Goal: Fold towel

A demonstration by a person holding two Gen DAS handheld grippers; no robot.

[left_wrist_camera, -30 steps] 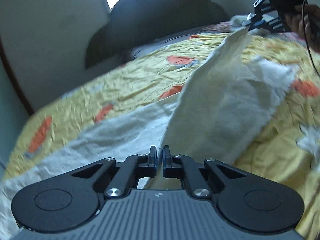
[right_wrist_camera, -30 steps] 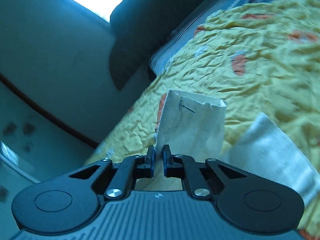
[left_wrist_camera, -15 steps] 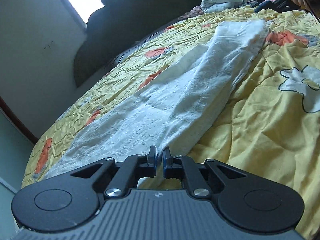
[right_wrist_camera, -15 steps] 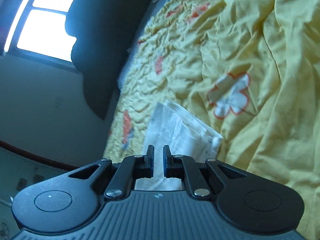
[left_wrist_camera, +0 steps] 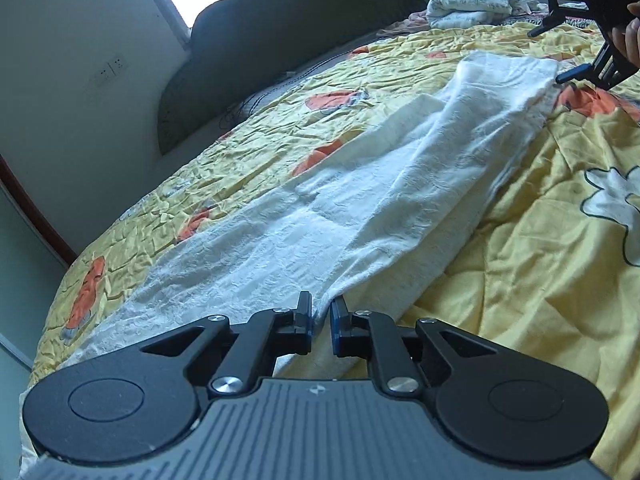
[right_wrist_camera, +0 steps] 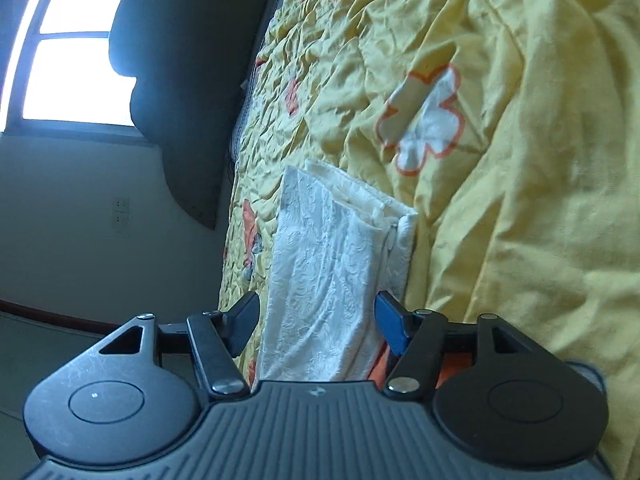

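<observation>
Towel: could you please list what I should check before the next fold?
1. Towel folded lengthwise on the bed: ok.
2. Layer edges matched: not ok; the lower layer sticks out along one side.
3. Right gripper released: ok; jaws opening, pads off the cloth.
4. Left gripper released: not ok; jaws opening, towel corner pinched between them.
</observation>
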